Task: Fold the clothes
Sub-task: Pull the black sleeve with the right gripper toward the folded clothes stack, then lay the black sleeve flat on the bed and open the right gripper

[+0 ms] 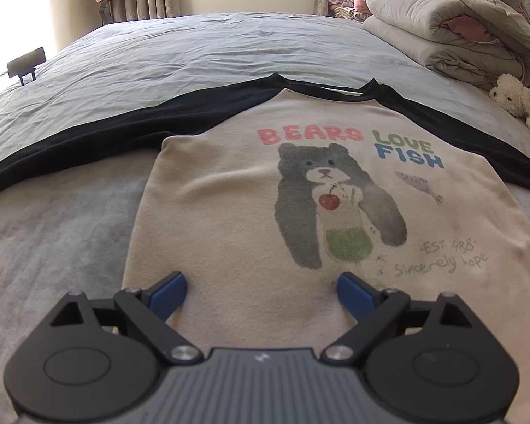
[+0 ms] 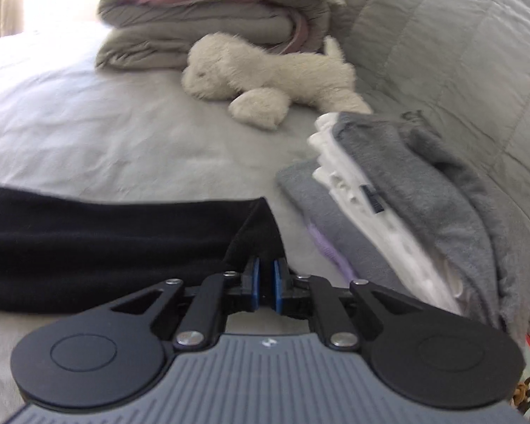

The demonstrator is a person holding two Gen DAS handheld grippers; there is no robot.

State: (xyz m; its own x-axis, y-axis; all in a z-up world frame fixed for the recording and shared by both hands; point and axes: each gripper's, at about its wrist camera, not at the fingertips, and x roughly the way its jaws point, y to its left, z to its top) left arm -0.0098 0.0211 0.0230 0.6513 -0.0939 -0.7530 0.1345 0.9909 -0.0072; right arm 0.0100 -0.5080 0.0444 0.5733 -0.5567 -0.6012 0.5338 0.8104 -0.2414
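A cream raglan T-shirt (image 1: 229, 190) with black sleeves lies face up on the grey bed (image 1: 194, 46), its collar at the far side and its hem nearest the person, so its long axis runs near to far while the sleeves stretch out left and right across the bed. The left gripper (image 1: 261, 288) hovers over the lower middle of the shirt body with its blue pads spread wide and nothing between them. The right gripper (image 2: 266, 275) sits at the cuff end of the right black sleeve (image 2: 88, 240); its pads are drawn almost together on the sleeve's corner, pinching the black fabric. That sleeve runs away to the left from the pinch, so the fold most likely turns on carrying the cuff leftward over the body, and the right hand is the nearer one for it.

The print reads "BEARS LOVE FISH" in pink, green and blue above a grey bear holding a cherry-topped drink, with a small fish beside it; below runs "-EST. 1988-" and what looks like "Sincerely hope".

A stack of folded clothes (image 2: 388, 190) sits just right of the sleeve end, a white plush toy (image 2: 265, 74) and folded quilts (image 1: 441, 31) farther off
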